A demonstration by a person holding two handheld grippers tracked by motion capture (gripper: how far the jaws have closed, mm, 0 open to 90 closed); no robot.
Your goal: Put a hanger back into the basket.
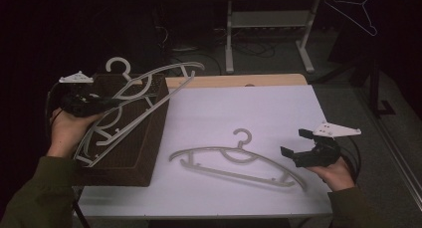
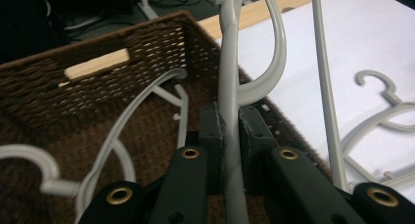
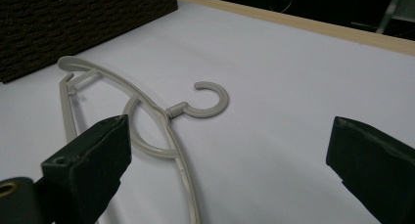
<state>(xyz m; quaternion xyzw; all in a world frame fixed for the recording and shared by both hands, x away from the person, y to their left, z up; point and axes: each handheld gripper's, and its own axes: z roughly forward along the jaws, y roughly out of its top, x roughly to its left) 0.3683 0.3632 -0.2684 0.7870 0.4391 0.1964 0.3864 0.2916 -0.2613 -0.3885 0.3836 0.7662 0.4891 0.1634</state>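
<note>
**Hanger held over the basket, another on the table**

Our left gripper (image 1: 107, 102) is clenched on a grey hanger (image 1: 149, 88) tilted above the wicker basket (image 1: 144, 138) at nine o'clock; a second hanger (image 2: 122, 131) lies inside it. Our right gripper (image 1: 293, 146) stands released at four o'clock, just right of the table hanger (image 1: 239, 161). The basket's floor is too dark to make out.
</note>
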